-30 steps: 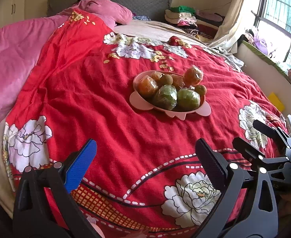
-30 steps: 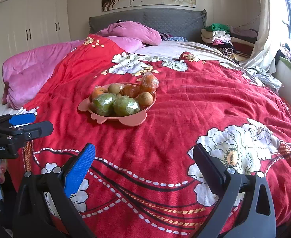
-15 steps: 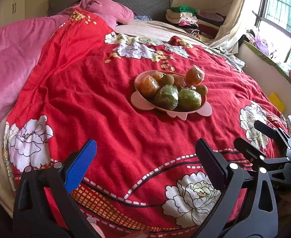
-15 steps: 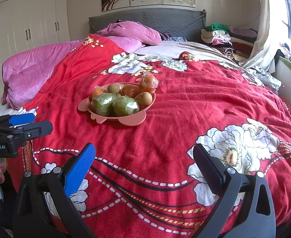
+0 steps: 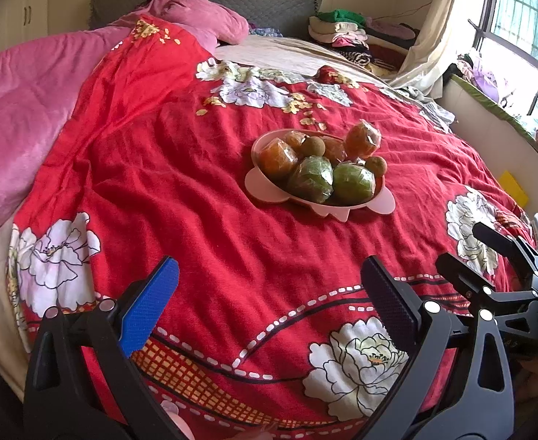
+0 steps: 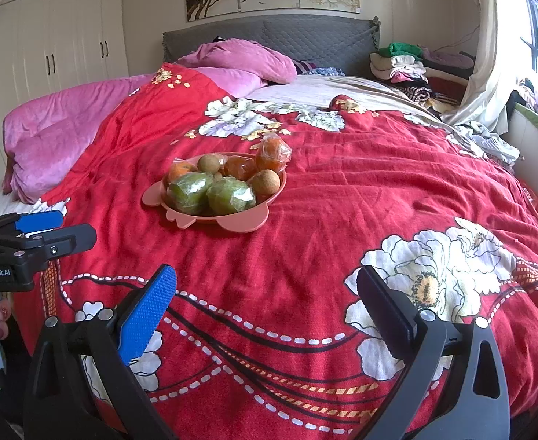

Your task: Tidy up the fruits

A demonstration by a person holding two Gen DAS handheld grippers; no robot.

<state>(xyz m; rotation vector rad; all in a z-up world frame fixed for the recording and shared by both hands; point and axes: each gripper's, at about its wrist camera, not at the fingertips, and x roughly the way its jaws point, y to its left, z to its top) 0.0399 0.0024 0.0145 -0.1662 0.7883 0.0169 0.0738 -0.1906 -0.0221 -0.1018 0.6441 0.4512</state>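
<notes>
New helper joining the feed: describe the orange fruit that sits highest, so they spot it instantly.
On the red floral bedspread sits a pink plate piled with wrapped fruit. At its far edge, toward the headboard, the topmost orange fruit rises above the others, in crinkled clear wrap.

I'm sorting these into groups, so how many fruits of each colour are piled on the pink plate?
Green wrapped fruits: 2
Orange wrapped fruits: 3
Small brown round fruits: 2
Total: 7 visible on the pink plate; any fruit hidden under the pile cannot be counted.
</notes>
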